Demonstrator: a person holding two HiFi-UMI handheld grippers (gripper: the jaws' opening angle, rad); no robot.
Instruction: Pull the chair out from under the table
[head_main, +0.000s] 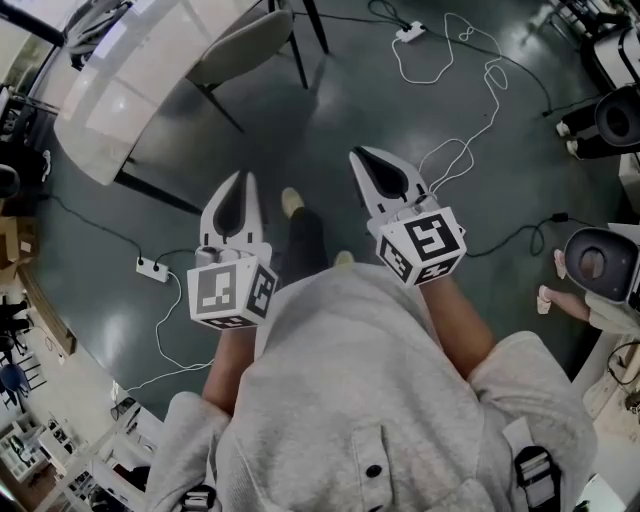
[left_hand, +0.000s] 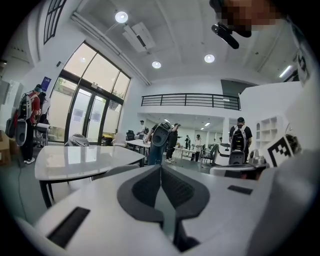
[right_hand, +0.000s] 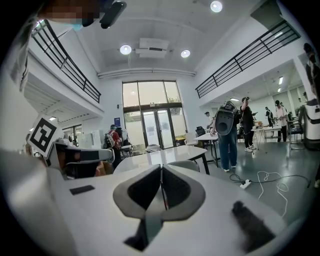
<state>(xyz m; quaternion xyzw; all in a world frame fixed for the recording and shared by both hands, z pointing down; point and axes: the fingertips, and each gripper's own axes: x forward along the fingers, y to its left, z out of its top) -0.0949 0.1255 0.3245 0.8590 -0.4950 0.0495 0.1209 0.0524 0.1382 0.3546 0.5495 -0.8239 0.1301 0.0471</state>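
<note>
A white table (head_main: 120, 95) stands at the upper left of the head view, and a grey chair (head_main: 245, 45) is tucked partly under its far end. My left gripper (head_main: 245, 180) and right gripper (head_main: 358, 156) are held side by side over the dark floor, well short of the chair, both shut with nothing in them. From the left gripper view, the shut jaws (left_hand: 161, 168) point toward the table (left_hand: 85, 159), and the chair's back (left_hand: 120, 170) peeks just above them. The right gripper (right_hand: 161, 168) likewise faces the table (right_hand: 160, 156) and the chair (right_hand: 182, 165).
Cables cross the floor: a power strip (head_main: 152, 268) to the left, another (head_main: 410, 32) at the top, and a looping white cord (head_main: 470, 110). A round grey device (head_main: 598, 262) and someone's foot (head_main: 548, 298) are at the right. Several people stand by far tables (right_hand: 230, 130).
</note>
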